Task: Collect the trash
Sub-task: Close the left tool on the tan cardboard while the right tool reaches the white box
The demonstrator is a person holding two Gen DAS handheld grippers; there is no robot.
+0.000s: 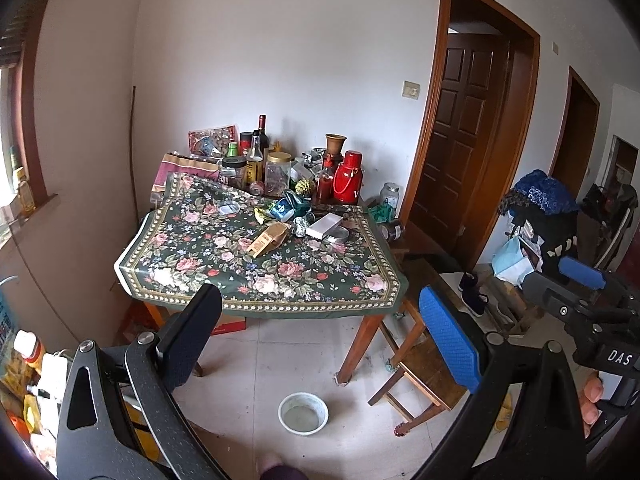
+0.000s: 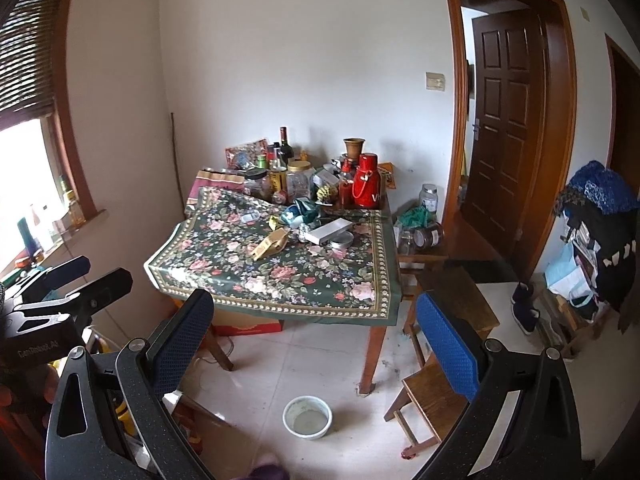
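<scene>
A table with a green floral cloth (image 1: 224, 276) (image 2: 280, 280) stands ahead against the wall. Trash lies on it: a crushed tan carton (image 1: 267, 239) (image 2: 271, 243), a yellow wrapper (image 1: 262, 214), a crumpled teal bag (image 1: 290, 206) (image 2: 300, 210), a foil ball (image 1: 299, 226), a white box (image 1: 324, 225) (image 2: 329, 231) and a round tin (image 1: 336, 235) (image 2: 341, 241). My left gripper (image 1: 320, 332) is open and empty, well short of the table. My right gripper (image 2: 316, 332) is open and empty too; it also shows at the right of the left wrist view (image 1: 576, 280).
Bottles, jars and a red thermos (image 1: 347, 178) (image 2: 366, 186) crowd the table's back. A white bowl (image 1: 303, 414) (image 2: 307, 417) sits on the tiled floor. Wooden stools (image 1: 420, 376) (image 2: 432, 392) stand right of the table. A brown door (image 1: 460, 140) is at right. Clutter fills the left floor.
</scene>
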